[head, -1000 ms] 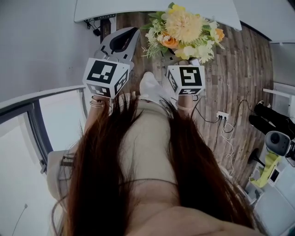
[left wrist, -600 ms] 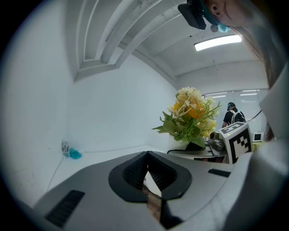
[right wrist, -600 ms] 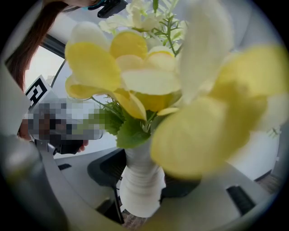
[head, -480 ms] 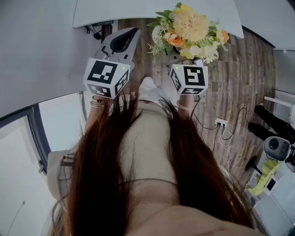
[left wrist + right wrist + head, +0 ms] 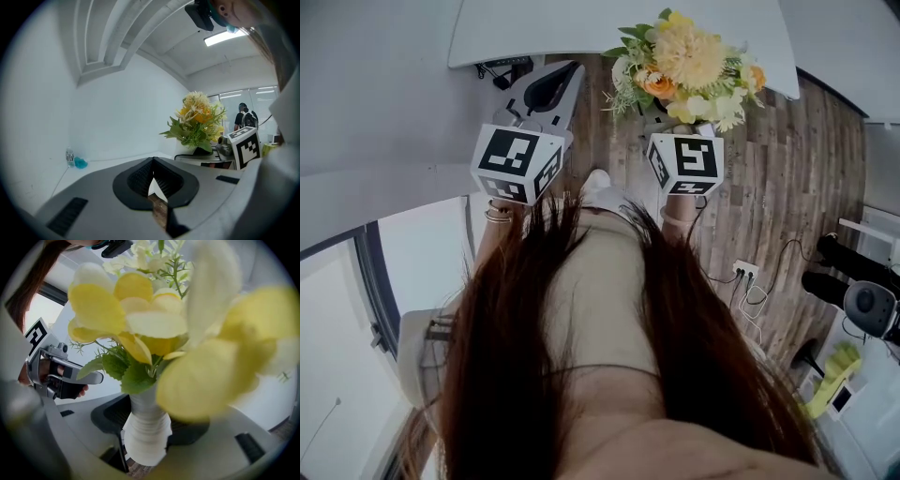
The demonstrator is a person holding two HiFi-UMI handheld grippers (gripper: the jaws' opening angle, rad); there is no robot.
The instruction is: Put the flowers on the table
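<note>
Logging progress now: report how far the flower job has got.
Done: the right gripper is shut on the white vase of flowers, held above the wooden floor. In hand: in the head view the bouquet overlaps the white table edge. Left: setting the vase on the table and releasing. The left gripper is shut and empty.

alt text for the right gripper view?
The right gripper has its jaws shut on a white ribbed vase of yellow and white flowers, which are blurred and fill most of the frame. Behind them at the left, the left gripper shows side-on.
</note>
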